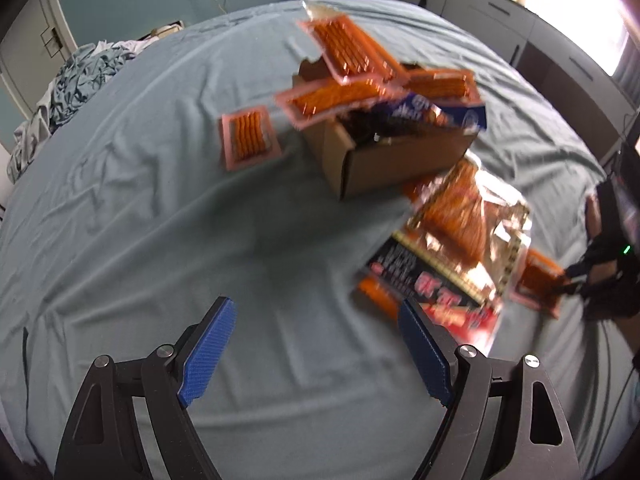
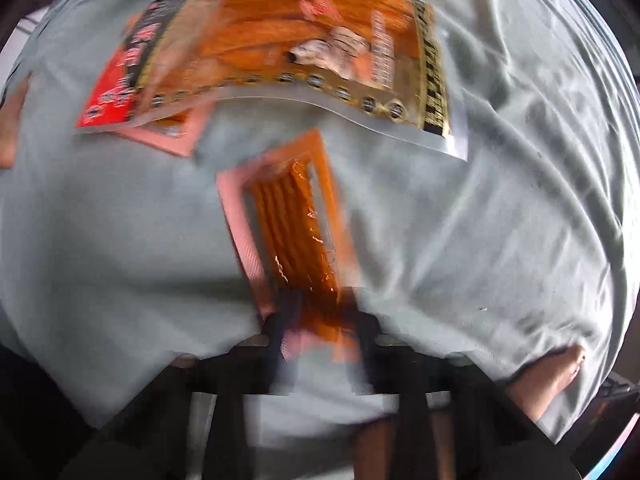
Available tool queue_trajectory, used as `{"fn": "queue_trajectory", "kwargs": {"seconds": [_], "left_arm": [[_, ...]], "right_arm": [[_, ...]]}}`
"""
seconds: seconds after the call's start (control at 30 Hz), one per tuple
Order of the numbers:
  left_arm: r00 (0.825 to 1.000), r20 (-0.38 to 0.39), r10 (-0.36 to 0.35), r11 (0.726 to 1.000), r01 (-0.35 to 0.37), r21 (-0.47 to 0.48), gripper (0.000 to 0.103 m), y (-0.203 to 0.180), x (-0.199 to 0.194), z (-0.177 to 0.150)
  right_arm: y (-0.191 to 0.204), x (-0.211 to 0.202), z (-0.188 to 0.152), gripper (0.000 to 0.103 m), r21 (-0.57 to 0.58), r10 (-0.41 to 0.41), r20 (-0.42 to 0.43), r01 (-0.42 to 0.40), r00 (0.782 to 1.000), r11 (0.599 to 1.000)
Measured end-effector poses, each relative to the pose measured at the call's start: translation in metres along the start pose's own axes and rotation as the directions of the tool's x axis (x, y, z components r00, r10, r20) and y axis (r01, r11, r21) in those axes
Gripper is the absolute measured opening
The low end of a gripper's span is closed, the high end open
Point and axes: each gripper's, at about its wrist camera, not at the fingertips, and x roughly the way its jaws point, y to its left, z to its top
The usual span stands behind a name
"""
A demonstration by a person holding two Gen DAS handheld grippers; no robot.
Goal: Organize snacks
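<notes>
A cardboard box [image 1: 384,164] stands on the bed, with several pink-edged packs of orange snack sticks [image 1: 348,56] piled over its open top. One such pack [image 1: 248,140] lies alone to its left. A large shiny snack bag [image 1: 460,240] [image 2: 280,52] lies right of the box. My left gripper [image 1: 318,344] hangs open over bare sheet, nothing between its blue pads [image 1: 212,348]. My right gripper [image 2: 322,320] [image 1: 568,280] is shut on the near end of a small snack pack [image 2: 292,224] [image 1: 536,276] just beyond the big bag, though that view is blurred.
The bed has a pale blue sheet [image 1: 160,240]. Another pink pack [image 2: 176,136] peeks from under the big bag. Crumpled bedding [image 1: 80,76] is heaped at the far left. Grey cabinets [image 1: 500,20] run along the back right under a bright window.
</notes>
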Motion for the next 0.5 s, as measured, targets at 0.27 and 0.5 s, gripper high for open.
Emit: {"fn": "queue_trajectory", "kwargs": {"seconds": [0.27,0.5], "left_arm": [[0.999,-0.041,-0.02,0.997,0.023,0.071,0.084,-0.008,0.005,-0.02],[0.98,-0.181,-0.084,0.983,0.111,0.146,0.084,-0.033,0.033,-0.036]], "right_arm": [[0.011,-0.069,0.001,0.005,-0.003,0.113,0.135,-0.114,0.984,0.994],[-0.002,-0.167,-0.005,0.004,0.034,0.198,0.371,-0.226,0.907,0.973]]}}
